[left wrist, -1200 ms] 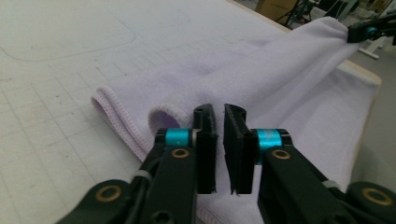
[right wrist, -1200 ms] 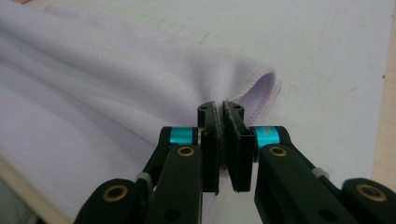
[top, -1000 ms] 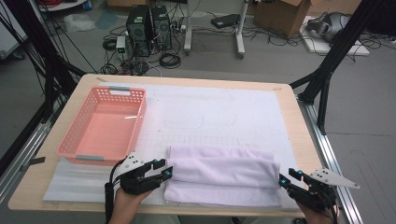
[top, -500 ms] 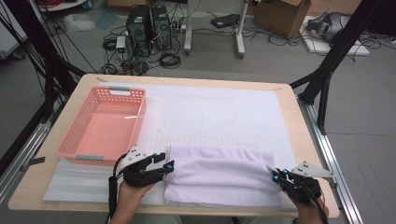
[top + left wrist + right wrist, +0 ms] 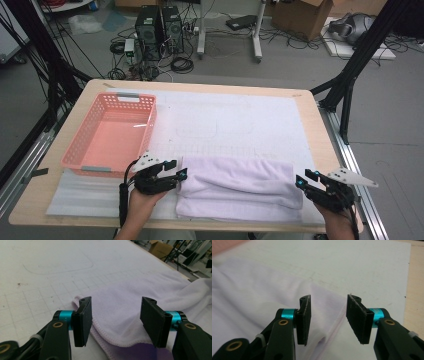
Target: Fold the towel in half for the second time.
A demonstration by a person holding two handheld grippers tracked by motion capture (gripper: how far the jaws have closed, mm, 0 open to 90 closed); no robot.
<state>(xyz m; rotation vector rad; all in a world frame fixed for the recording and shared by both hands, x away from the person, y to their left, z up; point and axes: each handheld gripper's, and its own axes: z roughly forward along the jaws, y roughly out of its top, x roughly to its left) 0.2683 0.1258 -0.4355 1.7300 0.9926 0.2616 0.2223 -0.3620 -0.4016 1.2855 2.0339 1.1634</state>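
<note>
Lying folded on the white mat (image 5: 240, 120) near the table's (image 5: 320, 150) front edge, the towel (image 5: 235, 187) spans between both grippers. The left gripper (image 5: 115, 322) and right gripper (image 5: 328, 318) have just been opening, jaws apart over its ends, gripping nothing.

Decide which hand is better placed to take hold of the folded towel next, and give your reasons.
Probably the left. The left tool has its open jaws either side of the towel edge. The right tool is also open over a hem; the difference is small.
</note>
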